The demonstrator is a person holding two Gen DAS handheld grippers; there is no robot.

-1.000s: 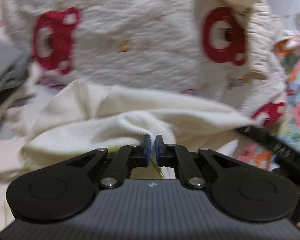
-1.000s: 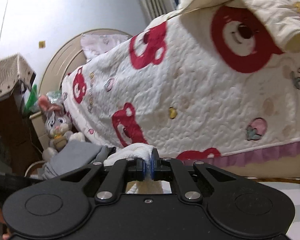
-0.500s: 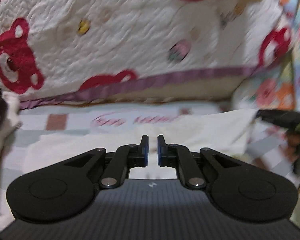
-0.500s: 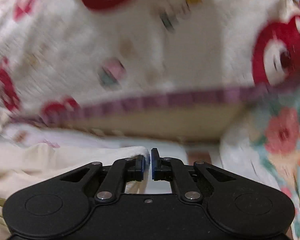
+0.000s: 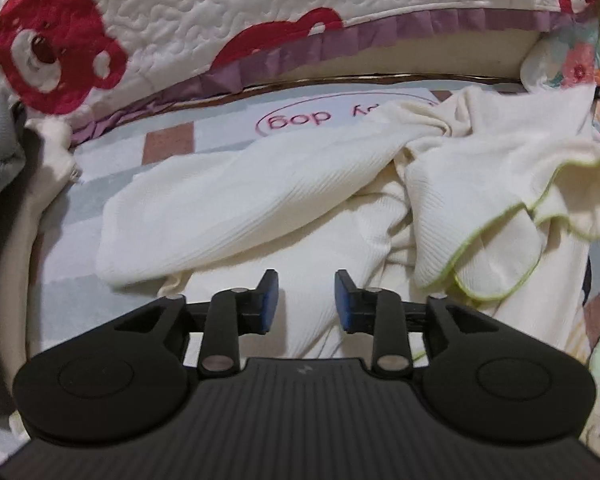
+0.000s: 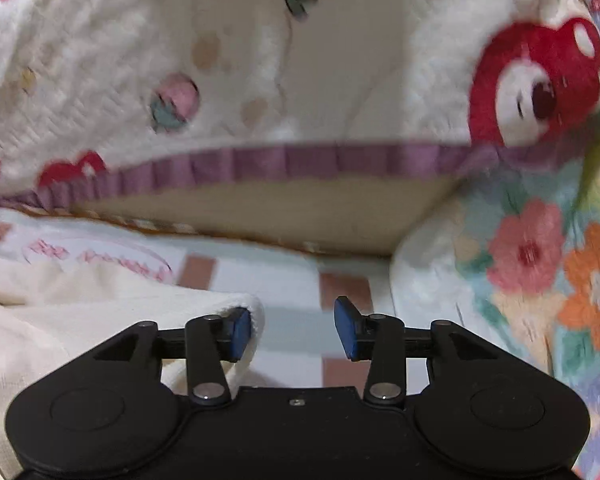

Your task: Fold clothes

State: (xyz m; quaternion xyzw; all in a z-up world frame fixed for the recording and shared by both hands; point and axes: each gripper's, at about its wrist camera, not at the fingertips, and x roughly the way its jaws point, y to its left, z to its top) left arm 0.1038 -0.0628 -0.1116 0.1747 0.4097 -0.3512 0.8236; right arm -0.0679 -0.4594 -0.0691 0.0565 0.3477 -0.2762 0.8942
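A cream ribbed garment (image 5: 260,184) with a green-edged ruffle (image 5: 496,236) lies crumpled on the checked mat (image 5: 168,144). My left gripper (image 5: 306,300) hovers just over its near part, jaws opening, with cloth below the fingers and none pinched between the pads. In the right wrist view the same cream garment (image 6: 100,312) lies at the left. My right gripper (image 6: 294,330) has its jaws opening; a cloth edge drapes over the left pad (image 6: 242,330), and bare mat shows in the gap.
A white quilt with red bears and a purple frill (image 5: 260,12) hangs over the bed edge right behind the mat. Flowered fabric (image 6: 540,248) lies at the right. Grey and dark clothes (image 5: 0,160) are piled at the left.
Both grippers came down from in front of the quilt to the mat with the garment. Their jaws were shut on cloth and now stand apart; the garment lies on the mat.
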